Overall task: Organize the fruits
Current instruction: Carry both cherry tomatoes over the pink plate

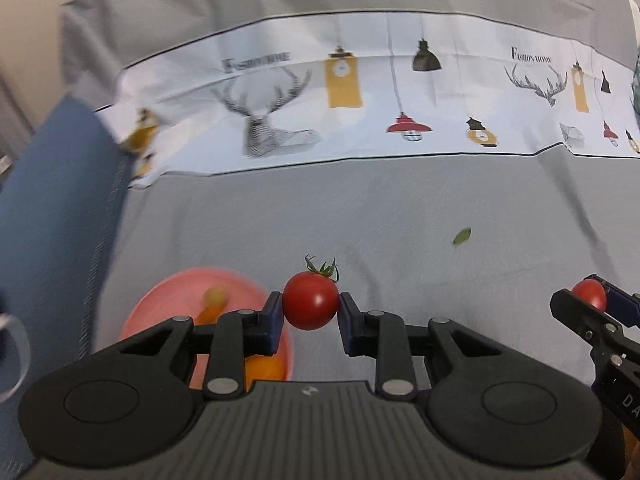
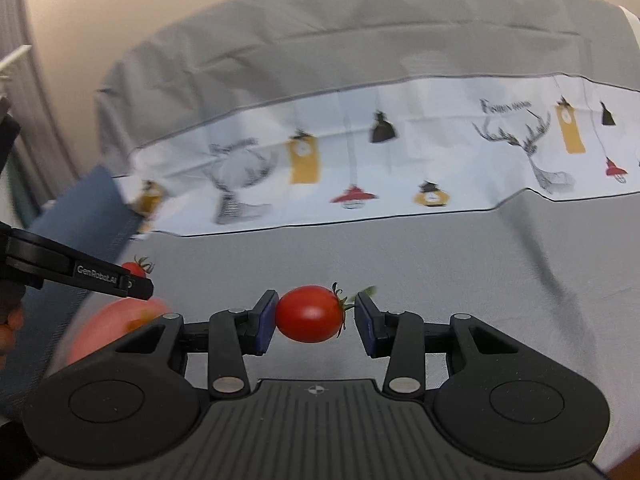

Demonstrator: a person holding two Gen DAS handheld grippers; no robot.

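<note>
In the left wrist view my left gripper (image 1: 311, 302) is shut on a round red cherry tomato (image 1: 310, 308), its green calyx pointing up, held above the grey cloth. Just below and to its left sits a pink bowl (image 1: 168, 292) with orange and yellow fruit in it, partly hidden by my fingers. The right wrist view shows my right gripper (image 2: 315, 312) shut on an oval cherry tomato (image 2: 308, 316), calyx against the right pad. That gripper (image 1: 590, 297) also shows at the right edge of the left wrist view. The left gripper (image 2: 138, 277) hovers over the blurred bowl (image 2: 96, 332).
A grey cloth (image 1: 360, 208) covers the table, with a white runner (image 1: 360, 92) printed with lamps and deer heads across the far half. A blue fabric (image 1: 60, 208) lies along the left side. A small green leaf (image 1: 462, 236) rests on the cloth.
</note>
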